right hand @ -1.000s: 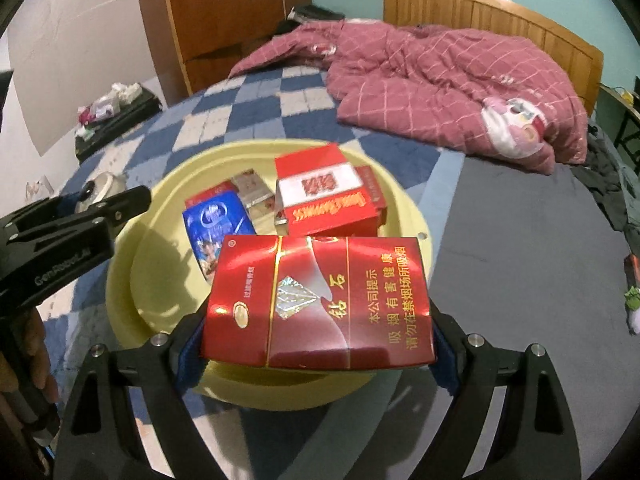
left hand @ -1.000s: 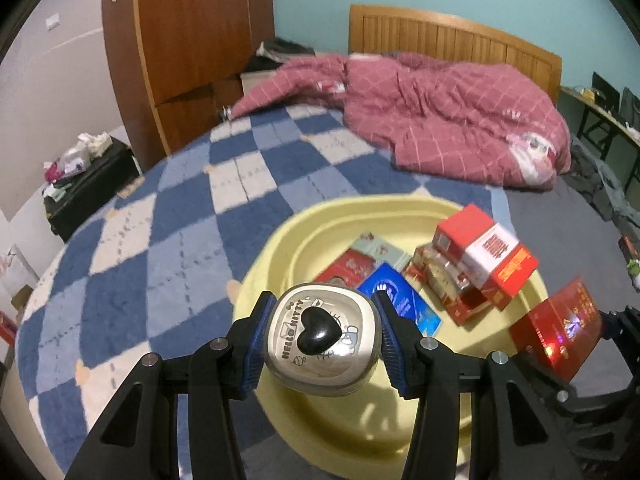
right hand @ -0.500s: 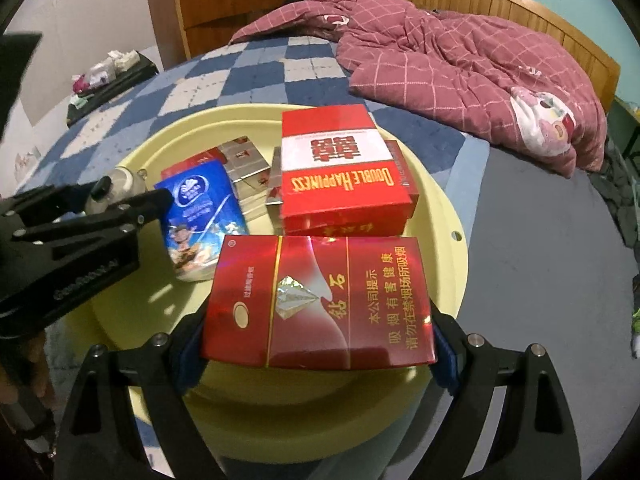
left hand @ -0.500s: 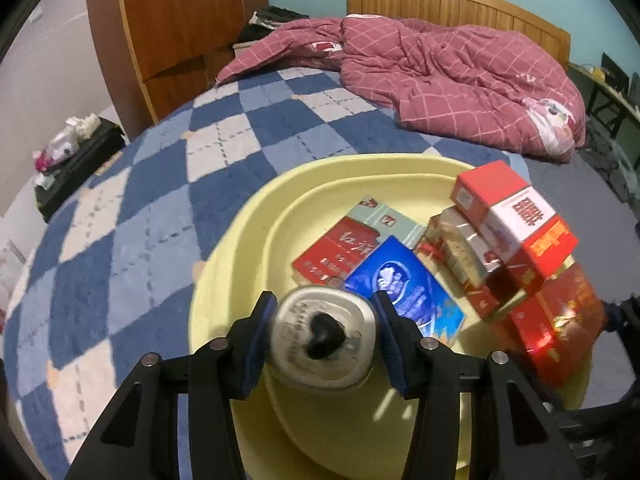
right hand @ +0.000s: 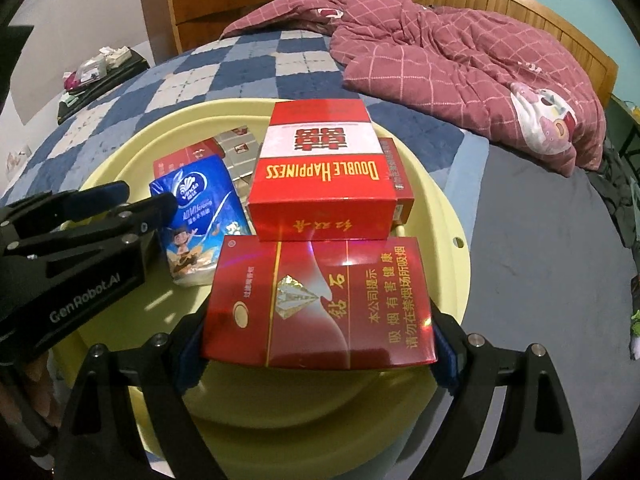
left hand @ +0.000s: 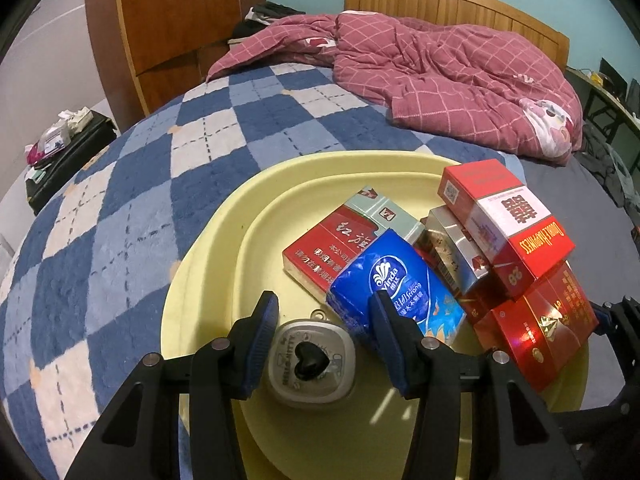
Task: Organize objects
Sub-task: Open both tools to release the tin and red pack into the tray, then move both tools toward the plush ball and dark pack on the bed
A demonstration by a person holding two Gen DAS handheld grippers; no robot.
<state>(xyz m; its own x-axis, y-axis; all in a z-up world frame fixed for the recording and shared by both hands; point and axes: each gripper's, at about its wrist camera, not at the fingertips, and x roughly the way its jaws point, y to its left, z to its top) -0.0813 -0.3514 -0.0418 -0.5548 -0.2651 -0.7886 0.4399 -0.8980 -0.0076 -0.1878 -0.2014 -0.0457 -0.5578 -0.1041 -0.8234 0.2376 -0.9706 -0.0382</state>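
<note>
On a bed spread with a plush blue-and-white checked blanket (left hand: 132, 216), a pale yellow plastic basin (left hand: 208, 264) with a smooth, stepped rim holds a heap of small packs. The left gripper (left hand: 320, 336) stands over the basin's near edge, its blue-padded jaws on either side of a small rounded-square metal tin (left hand: 312, 364) with a black heart-shaped knob on its lid; the left pad lies against the tin's side, the right seems just off it, so whether it is clenched on the tin cannot be told. The right gripper (right hand: 320, 336) is clamped on a glossy red cigarette pack (right hand: 320, 304), held flat with its long axis crosswise between the pads, over the basin's near-right rim and touching the front of the pile. Beyond it a red-and-white "Double Happiness" box (right hand: 324, 176) rests on top of other cartons, its long axis running away towards the headboard (right hand: 520, 12). Left of it lies a soft blue tissue packet (right hand: 200, 216), crinkled and shiny, propped on a red flat pack (left hand: 332, 248) with a silvery box (left hand: 456, 252) alongside. A rumpled maroon quilt (left hand: 440, 80) lies at the bed's far end.
</note>
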